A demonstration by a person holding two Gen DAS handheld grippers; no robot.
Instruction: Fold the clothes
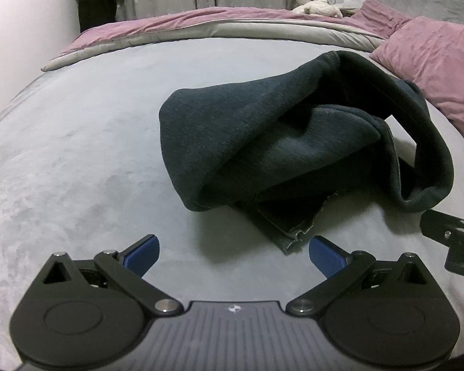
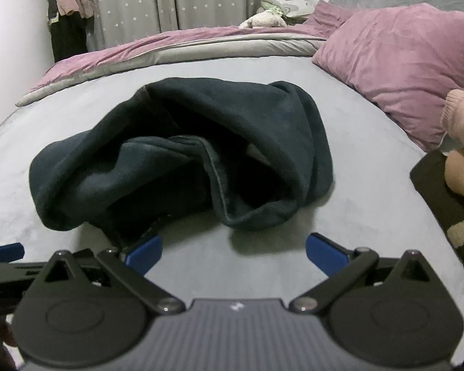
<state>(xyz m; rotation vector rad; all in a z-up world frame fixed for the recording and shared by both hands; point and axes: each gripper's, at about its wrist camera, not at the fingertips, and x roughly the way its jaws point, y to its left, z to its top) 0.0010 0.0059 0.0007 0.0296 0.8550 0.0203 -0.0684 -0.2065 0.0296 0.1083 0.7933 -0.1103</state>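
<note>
A dark blue garment [image 1: 263, 142] is seen crumpled in a loose heap on the grey bedcover [image 1: 86, 142], with a stitched hem [image 1: 289, 236] trailing out of the heap toward the near edge. The left gripper [image 1: 234, 255] is held just short of that hem, its blue pads [image 1: 142, 255] spread wide apart with nothing between them. The right gripper [image 2: 234, 253] is likewise spread wide and empty; its left pad [image 2: 145, 253] is seen right at the near edge of the garment, though contact cannot be told. Beyond the garment a folded-back pink and grey duvet [image 2: 157, 49] is laid across the bed, and to the right of the garment a pink pillow [image 2: 411, 61] is propped. Behind the duvet, star-printed curtains [image 2: 145, 0], a pale soft toy [image 2: 263, 20] and hanging clothes [image 2: 68, 9] are seen. To the right of the garment, a pink sleeve [image 2: 461, 114] and a dark patterned cloth [image 2: 448, 204] are caught at the frame edge in the right wrist view
</note>
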